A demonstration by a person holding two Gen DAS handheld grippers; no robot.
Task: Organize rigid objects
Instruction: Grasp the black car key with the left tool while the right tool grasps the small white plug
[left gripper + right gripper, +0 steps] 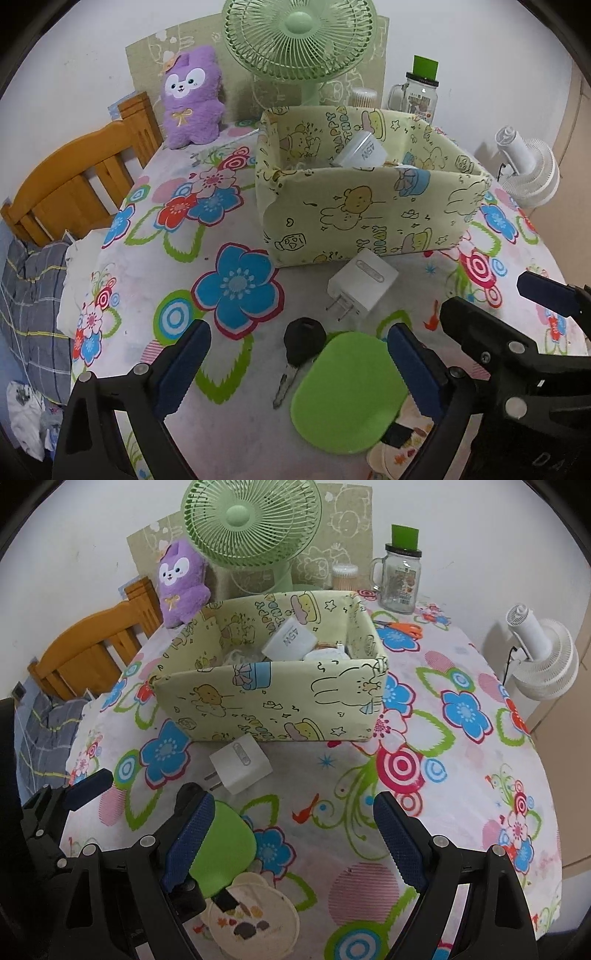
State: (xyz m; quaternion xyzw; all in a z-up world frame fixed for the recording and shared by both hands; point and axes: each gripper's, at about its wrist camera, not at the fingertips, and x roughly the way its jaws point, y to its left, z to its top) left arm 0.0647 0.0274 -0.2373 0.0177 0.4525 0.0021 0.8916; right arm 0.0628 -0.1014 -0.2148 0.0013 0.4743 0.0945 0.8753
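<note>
A yellow cartoon-print box [369, 210] [273, 705] stands mid-table with a white adapter [360, 153] [290, 640] and other small items inside. In front of it lies a white plug charger [364, 286] [240, 762]. Nearer are a black key [301, 345], a flat green oval [351, 391] [225, 853] and a cream round pouch [255, 912]. My left gripper [298, 334] is open, hanging above the key and the green oval, gripping nothing. My right gripper [293, 805] is open over bare tablecloth, just right of the green oval.
At the back stand a green fan [299, 37], a purple plush [192, 96], a glass jar mug [400, 579] and a swab tub [345, 576]. Orange scissors [402, 627] lie right of the box. A wooden chair [74, 184] stands left, a white fan [543, 657] right.
</note>
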